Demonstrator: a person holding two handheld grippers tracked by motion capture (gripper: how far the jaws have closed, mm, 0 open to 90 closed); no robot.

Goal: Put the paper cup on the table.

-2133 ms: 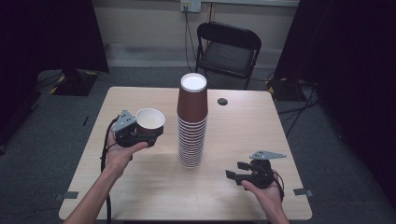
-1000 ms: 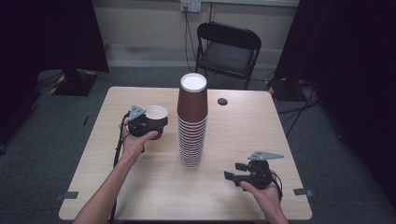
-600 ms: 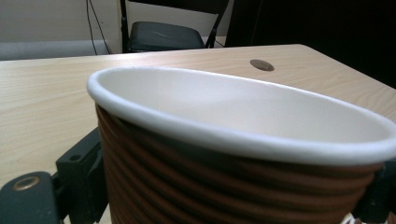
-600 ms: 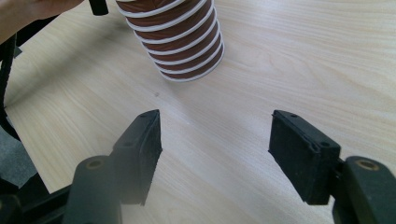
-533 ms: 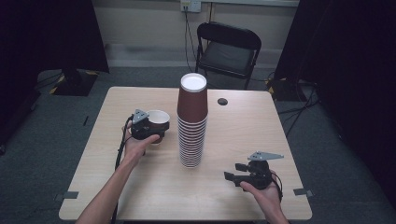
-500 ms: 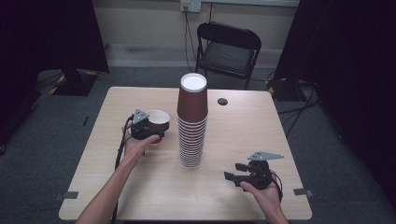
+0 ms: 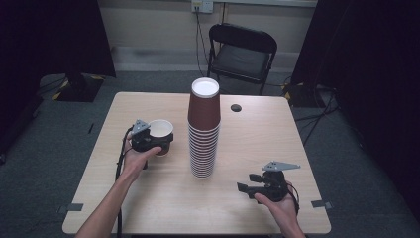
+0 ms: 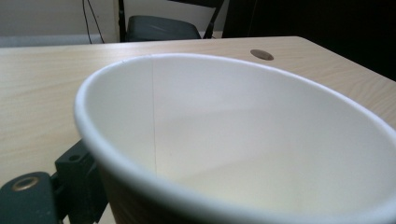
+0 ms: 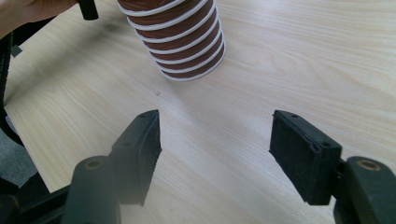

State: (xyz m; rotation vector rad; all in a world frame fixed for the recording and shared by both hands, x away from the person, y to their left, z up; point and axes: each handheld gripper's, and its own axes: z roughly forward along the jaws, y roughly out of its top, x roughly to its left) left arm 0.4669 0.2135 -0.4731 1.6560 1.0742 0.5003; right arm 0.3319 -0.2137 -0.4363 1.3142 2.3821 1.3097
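Standing near the middle of the wooden table (image 7: 163, 198) was a tall stack of brown paper cups (image 7: 203, 129), upside down, each white rim showing as a ring down its side and a white base on top. Just to the left of that stack, the person's left hand (image 7: 136, 158) held the left gripper (image 7: 154, 141), whose jaws were clamped on a single paper cup (image 7: 161, 135) with its mouth turned upward. That cup sat low over the tabletop, apart from the stack; whether its base touched the wood could not be told. From the left gripper view the cup's white inside (image 8: 261, 140) took up most of the frame, slightly tilted, with one black jaw pressed against its brown outer wall at the lower left. Near the front right corner of the table, the right hand (image 7: 280, 206) held the right gripper (image 7: 247, 184) low over the surface, well apart from the stack and pointed toward it. In the right gripper view its two black jaws stood spread wide with only bare wood between them, and the bottom rims of the stack (image 9: 182, 42) stood beyond them. A small dark round disc (image 7: 236, 107) lay on the far side of the table, and a black folding chair (image 7: 241, 49) stood behind the table.
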